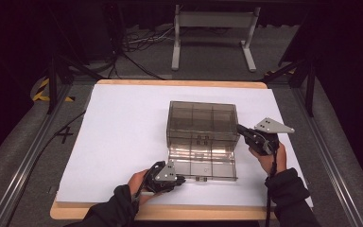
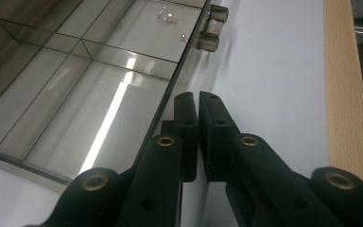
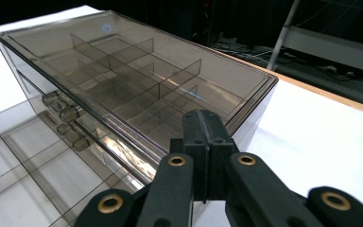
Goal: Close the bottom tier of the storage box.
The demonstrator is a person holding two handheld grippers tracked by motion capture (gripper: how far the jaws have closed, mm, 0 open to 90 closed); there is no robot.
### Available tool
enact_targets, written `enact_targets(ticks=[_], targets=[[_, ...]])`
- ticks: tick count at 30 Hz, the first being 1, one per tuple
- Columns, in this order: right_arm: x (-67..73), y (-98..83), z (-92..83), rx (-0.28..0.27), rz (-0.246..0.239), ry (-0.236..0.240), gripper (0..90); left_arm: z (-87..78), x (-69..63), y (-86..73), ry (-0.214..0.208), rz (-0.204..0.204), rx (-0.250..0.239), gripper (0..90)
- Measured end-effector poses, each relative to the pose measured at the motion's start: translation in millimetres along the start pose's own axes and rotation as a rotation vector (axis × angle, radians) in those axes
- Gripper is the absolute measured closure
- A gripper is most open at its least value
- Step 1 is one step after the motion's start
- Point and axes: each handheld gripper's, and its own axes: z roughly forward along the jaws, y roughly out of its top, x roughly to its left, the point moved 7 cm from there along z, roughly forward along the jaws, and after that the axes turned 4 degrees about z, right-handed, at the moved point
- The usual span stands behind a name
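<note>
A smoky clear drawer box [image 1: 202, 118] stands mid-table, and its bottom drawer [image 1: 202, 163] is pulled out toward me. My left gripper [image 1: 182, 179] lies low at the drawer's front left corner. In the left gripper view my left gripper [image 2: 198, 97] is shut with nothing between its jaws, just outside the drawer's front wall [image 2: 170, 99], short of its knobs [image 2: 212, 28]. A small pearl hook [image 2: 166, 16] lies in the drawer. My right gripper [image 1: 240, 127] is shut, and its tips [image 3: 202, 113] rest at the box's [image 3: 123, 71] right front top edge.
A white sheet [image 1: 123, 137] covers the wooden tabletop [image 1: 179, 83], whose edge shows near me [image 2: 347, 94]. Upper drawers with knobs [image 3: 59, 106] stay pushed in. Beyond the table stand a white frame [image 1: 212, 33] and floor cables [image 1: 137, 52]. Metal rails [image 1: 33, 142] flank both sides.
</note>
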Motion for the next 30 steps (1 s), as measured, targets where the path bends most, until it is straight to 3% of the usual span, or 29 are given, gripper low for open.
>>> enact_targets(ticks=[11, 26, 30], targets=[[0.2, 0.6, -0.3, 0.012, 0.006, 0.002, 89.8, 6.5, -0.4, 5.6, 0.004, 0.023, 0.01, 85.8], [-0.2, 0.7, -0.7, 0.015, 0.012, 0.011, 89.8, 9.2, -0.7, 7.8, 0.006, 0.007, 0.011, 85.8], [1.8, 1.1, -0.6, 0.023, -0.011, -0.011, 89.8, 11.3, -1.4, 10.1, 0.013, 0.02, 0.011, 85.0]])
